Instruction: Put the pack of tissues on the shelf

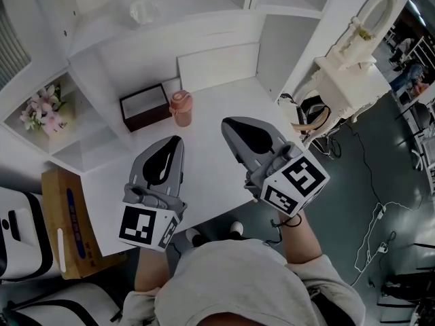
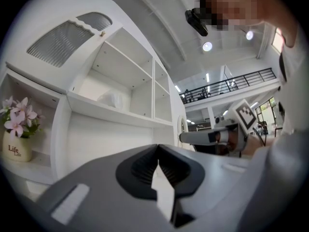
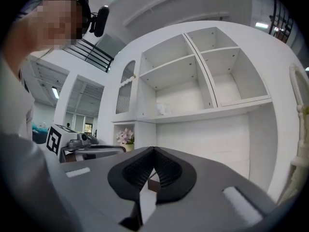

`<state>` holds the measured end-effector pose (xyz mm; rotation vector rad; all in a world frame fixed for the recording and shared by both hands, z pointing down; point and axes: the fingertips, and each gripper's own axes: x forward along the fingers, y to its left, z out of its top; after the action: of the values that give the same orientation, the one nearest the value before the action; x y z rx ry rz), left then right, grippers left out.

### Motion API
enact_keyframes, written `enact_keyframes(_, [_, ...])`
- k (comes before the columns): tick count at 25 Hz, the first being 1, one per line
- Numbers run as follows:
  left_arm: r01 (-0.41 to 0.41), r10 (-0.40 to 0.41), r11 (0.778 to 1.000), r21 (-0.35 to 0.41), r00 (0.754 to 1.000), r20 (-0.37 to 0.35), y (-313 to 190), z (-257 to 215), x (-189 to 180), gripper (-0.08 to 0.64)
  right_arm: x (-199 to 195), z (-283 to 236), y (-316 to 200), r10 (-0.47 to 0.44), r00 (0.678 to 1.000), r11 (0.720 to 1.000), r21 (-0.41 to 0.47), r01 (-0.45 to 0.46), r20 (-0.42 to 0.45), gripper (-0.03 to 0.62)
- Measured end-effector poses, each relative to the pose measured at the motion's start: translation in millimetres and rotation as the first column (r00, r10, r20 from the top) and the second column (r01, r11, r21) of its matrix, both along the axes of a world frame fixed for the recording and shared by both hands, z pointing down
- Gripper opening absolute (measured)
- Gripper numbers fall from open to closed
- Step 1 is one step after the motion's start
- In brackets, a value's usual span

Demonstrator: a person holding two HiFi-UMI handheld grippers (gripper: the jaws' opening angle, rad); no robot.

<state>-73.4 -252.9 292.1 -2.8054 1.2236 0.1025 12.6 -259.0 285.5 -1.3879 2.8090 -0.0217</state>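
Note:
The pack of tissues (image 1: 145,9), a crinkly clear-wrapped white bundle, lies on the upper shelf of the white unit (image 1: 170,36). It also shows in the left gripper view as the pack (image 2: 112,99) and in the right gripper view as the pack (image 3: 162,109). My left gripper (image 1: 175,141) hovers over the desk's front, shut and empty, its tips meeting in its own view as the left gripper (image 2: 157,149). My right gripper (image 1: 228,123) hangs beside it, also shut with nothing held, seen as the right gripper (image 3: 153,151). Both are well below and in front of the tissues.
On the white desk (image 1: 224,100) stand a dark brown box (image 1: 145,106) and a pink cup (image 1: 181,108). A flower pot (image 1: 41,111) fills a left cubby. A cardboard box (image 1: 68,223) sits on the floor at left, a white high chair (image 1: 346,66) at right.

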Motion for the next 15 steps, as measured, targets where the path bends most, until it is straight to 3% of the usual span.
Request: enact_keyframes(15, [0.012, -0.012, 1.000, -0.001, 1.000, 0.005, 13.3, 0.6, 12.0, 0.000, 3.2, 6.1, 20.2, -0.036, 0.999, 0.999, -0.001, 0.036, 0.010, 0.000])
